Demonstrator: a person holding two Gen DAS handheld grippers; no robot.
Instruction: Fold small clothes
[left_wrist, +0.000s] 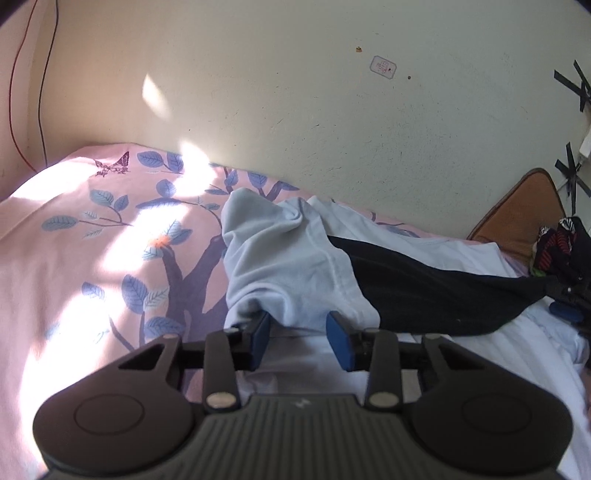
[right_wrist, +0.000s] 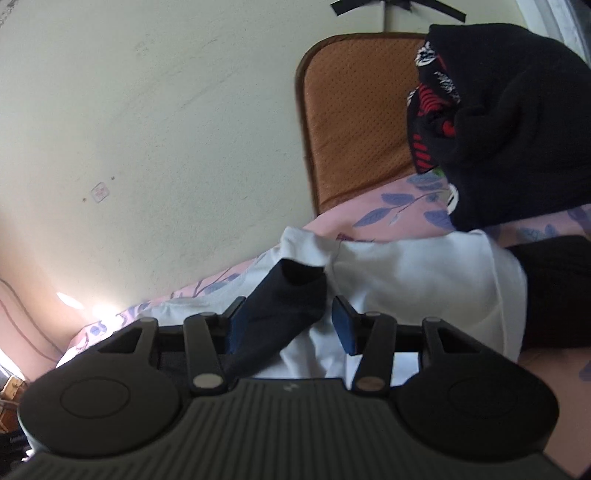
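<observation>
Clearly, from the left wrist, the left gripper (left_wrist: 298, 336) has its fingers spread around a raised fold of pale blue garment (left_wrist: 284, 254) on the bed (left_wrist: 74, 236); closing late could drop it. Only the right wrist shows the right gripper (right_wrist: 284, 323), fingers spread beside a dark sock (right_wrist: 284, 299), with black clothes (right_wrist: 517, 122) far right.

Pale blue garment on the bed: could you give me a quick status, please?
Left gripper open at the bunched pale blue garment. Right gripper open around the dark navy cloth. Heap of black clothes beyond, clear of both.
</observation>
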